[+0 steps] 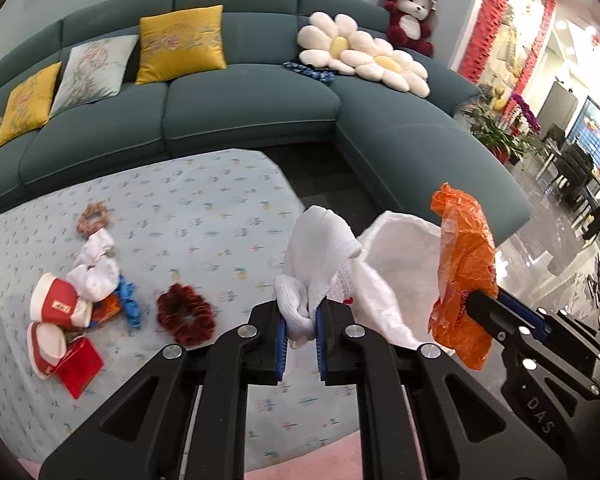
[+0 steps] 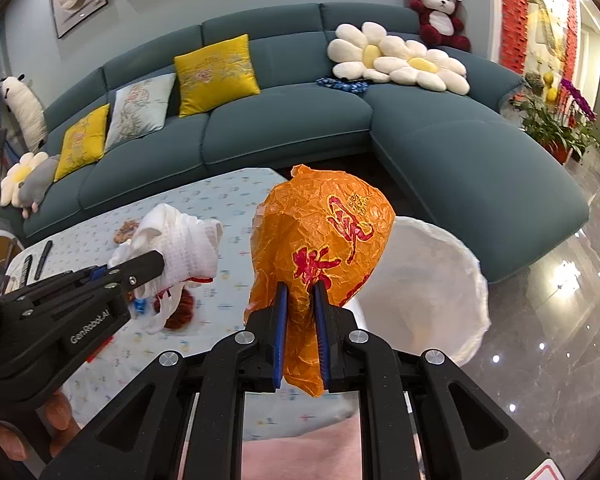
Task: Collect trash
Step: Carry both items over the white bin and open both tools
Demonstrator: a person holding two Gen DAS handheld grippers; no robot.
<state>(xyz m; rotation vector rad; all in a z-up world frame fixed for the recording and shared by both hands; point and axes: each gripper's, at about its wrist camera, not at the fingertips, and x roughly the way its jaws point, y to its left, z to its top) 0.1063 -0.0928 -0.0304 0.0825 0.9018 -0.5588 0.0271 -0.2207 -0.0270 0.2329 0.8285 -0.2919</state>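
both grippers clamped on trash above the white bag

left wrist view: left gripper [image 1: 301, 330] pinches a white cloth wad [image 1: 318, 264]; white bag [image 1: 400, 264] opens just ahead to its right. right wrist view: right gripper [image 2: 301, 322] grips a crumpled orange plastic bag [image 2: 320, 232], white bag's mouth right of the fingers.

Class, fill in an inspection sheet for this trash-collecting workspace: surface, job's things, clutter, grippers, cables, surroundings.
Surface: patterned tablecloth covers the table.
Job's things: white bag open beside the table; orange wrapper; white cloth.
Clutter: dark red scrunchie, red-and-white cups, red packet lie on the cloth.
Grippers: left gripper clamps the white cloth; right gripper clamps the orange wrapper.
Cables: nothing seen.
Surroundings: teal sofa, red plush bear.
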